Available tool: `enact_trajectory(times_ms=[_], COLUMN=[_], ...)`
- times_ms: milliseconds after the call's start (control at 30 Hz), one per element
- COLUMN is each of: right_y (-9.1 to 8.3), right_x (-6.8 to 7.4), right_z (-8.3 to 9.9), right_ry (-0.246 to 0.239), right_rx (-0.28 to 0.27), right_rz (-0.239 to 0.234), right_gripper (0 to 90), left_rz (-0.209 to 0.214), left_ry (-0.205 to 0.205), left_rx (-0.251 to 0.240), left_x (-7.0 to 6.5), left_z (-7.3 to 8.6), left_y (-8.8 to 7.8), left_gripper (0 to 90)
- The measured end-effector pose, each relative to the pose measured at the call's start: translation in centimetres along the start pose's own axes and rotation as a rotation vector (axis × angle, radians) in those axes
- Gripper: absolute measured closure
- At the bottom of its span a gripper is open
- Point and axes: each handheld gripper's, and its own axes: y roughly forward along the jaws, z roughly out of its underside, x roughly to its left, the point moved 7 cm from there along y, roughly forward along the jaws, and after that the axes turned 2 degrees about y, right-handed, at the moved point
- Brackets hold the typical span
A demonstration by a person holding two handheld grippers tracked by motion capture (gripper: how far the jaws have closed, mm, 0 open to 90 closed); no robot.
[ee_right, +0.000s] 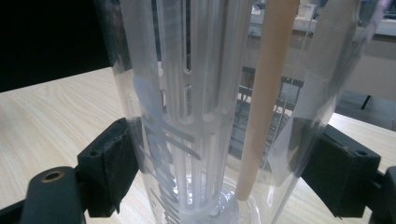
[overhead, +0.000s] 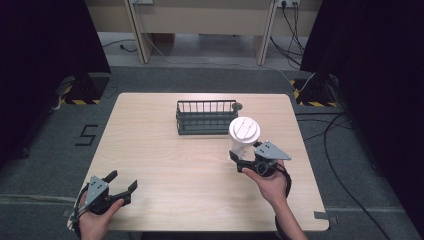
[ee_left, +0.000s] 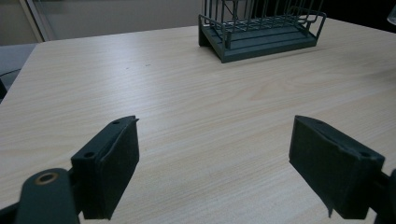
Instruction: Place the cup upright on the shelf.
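Clear plastic tumbler (overhead: 243,139) with white lid gripped low on wall by right gripper (overhead: 248,159), jaws clamped either side, above worktop (overhead: 150,145) near wire rack (overhead: 206,118). Judged light, thin-walled, slippery; firm squeeze risks flexing. Left gripper (overhead: 121,181) spread, nothing held.

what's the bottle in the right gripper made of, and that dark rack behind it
Bottle: looks like clear, glossy plastic, possibly glass; the table and rack show through its wall in the right gripper view. Its lid is opaque white, likely plastic.
Rack: thin dark grey bars with a matte finish, probably coated metal wire, though plastic is possible.
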Motion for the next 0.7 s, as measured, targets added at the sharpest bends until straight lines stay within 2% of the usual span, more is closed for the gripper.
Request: enact_trajectory(times_ms=[700], right_y=[1.9], right_x=[-0.5], right_z=[-1.7], right_ry=[0.007], right_rx=[-0.023], right_rz=[0.016], right_gripper=[18.8], left_rz=[0.001], left_ry=[0.000], left_rx=[0.000], left_x=[0.0], left_z=[0.0], left_y=[0.0], left_gripper=[15.5])
